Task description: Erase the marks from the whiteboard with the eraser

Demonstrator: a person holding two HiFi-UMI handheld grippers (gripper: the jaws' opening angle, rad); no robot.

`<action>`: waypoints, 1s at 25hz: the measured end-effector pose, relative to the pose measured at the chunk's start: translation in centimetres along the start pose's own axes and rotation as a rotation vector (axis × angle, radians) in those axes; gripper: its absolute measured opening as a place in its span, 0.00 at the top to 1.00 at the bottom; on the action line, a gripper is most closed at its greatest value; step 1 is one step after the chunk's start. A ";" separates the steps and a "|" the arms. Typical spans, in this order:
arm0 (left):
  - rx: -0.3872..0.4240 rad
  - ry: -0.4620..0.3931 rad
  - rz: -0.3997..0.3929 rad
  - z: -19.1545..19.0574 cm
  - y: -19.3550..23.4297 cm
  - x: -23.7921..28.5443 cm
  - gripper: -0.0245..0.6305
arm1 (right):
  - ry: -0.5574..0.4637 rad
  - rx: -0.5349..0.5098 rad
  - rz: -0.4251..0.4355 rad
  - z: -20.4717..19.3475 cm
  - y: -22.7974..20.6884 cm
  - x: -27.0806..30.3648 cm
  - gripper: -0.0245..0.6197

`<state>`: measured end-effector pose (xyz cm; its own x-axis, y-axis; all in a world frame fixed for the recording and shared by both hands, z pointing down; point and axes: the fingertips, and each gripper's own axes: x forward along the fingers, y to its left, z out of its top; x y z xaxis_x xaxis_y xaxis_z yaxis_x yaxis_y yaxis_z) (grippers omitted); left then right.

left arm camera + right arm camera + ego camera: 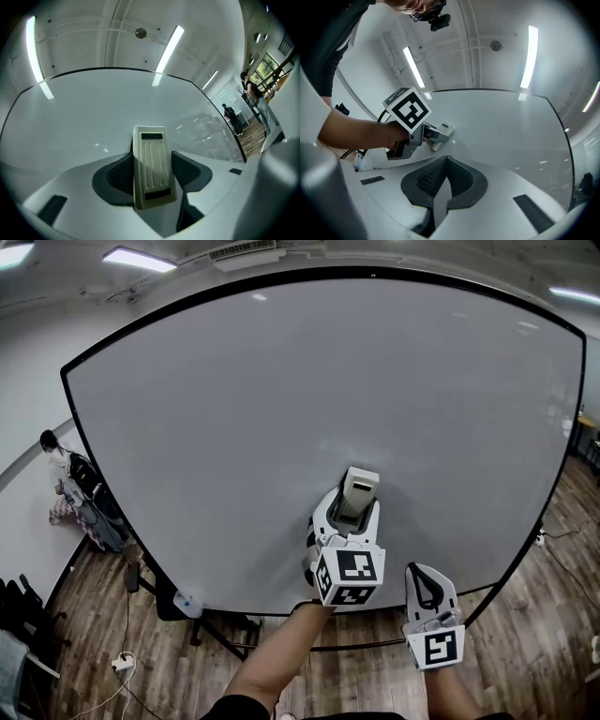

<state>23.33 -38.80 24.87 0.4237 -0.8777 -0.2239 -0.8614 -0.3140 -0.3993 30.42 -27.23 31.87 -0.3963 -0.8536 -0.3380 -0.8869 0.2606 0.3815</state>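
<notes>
1. The whiteboard (281, 409) is smooth and glossy; in the left gripper view the ceiling lamps mirror in it.
2. The eraser (150, 154) looks like cream plastic, matt, with ribs along its back.
3. The left tool (152, 165) and the right tool (446, 174) have smooth white plastic shells, slightly shiny.
4. Their pads (427, 180) are dark, matt and finely textured, like rubber.
5. The floor (103, 615) is of brown wood planks with visible grain.

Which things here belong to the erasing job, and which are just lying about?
In the job: whiteboard; eraser; left tool, shut on the eraser.
Lying about: right tool, shut and empty; power strip on the floor; person at far left.
</notes>
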 end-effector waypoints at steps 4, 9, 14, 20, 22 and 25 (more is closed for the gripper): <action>0.034 0.013 -0.082 0.0 -4.5 1.3 0.55 | 0.049 -0.018 -0.054 -0.5 -2.2 -1.8 0.93; 0.025 0.036 -0.164 -0.5 -7.8 2.1 0.55 | 0.060 -0.021 -0.081 -0.5 -3.5 -3.3 0.93; -0.027 -0.031 -0.145 0.1 -6.7 -0.8 0.55 | 0.059 -0.007 -0.089 -0.3 -3.0 -3.8 0.93; -0.133 -0.196 -0.076 3.6 0.7 -7.6 0.55 | 0.042 0.005 -0.039 0.6 0.6 -1.3 0.93; -0.178 -0.225 -0.055 3.7 3.2 -9.9 0.55 | 0.036 0.016 -0.015 0.8 2.5 -0.3 0.93; -0.243 -0.253 0.002 2.3 7.2 -13.3 0.55 | 0.020 0.044 0.028 0.8 6.1 1.8 0.93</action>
<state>12.11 -28.55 22.88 0.4518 -0.7705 -0.4498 -0.8909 -0.4158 -0.1825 24.12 -26.80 32.93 -0.4165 -0.8546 -0.3101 -0.8853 0.3037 0.3522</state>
